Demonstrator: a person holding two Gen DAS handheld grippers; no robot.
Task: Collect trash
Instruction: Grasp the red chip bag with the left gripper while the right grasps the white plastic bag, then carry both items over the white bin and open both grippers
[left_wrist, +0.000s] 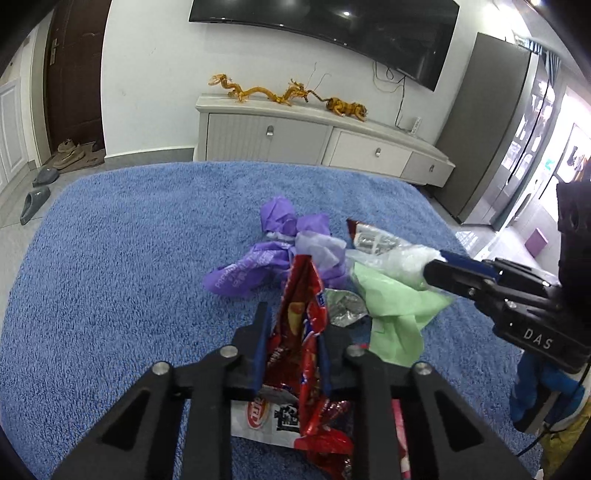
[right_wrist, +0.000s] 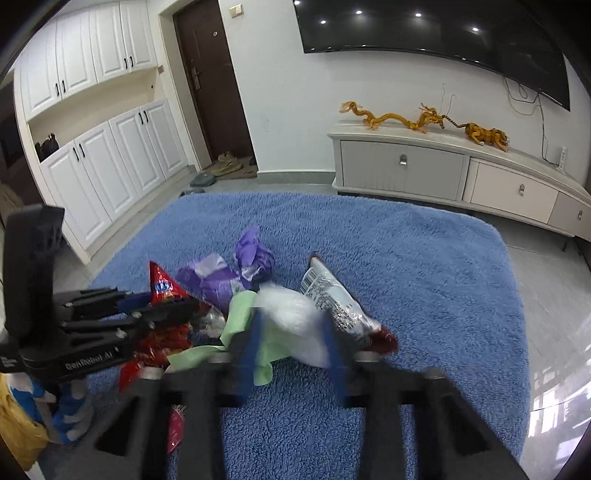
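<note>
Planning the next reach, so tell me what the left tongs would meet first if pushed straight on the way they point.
The left tongs are already clamped on the red chip bag. Straight ahead, past its tip, the purple plastic bag likely comes first, though depth is hard to judge.

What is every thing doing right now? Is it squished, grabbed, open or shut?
Left gripper: shut on the red chip bag.
Red chip bag: crumpled, pinched, standing up.
Right gripper: shut on the clear bag.
Clear bag: scrunched, pinched.
Green sheet: crumpled, lying loose.
Purple bag: scrunched, lying loose.
Silver wrapper: torn open, flat.
Drawers: shut.
Door: shut.
</note>
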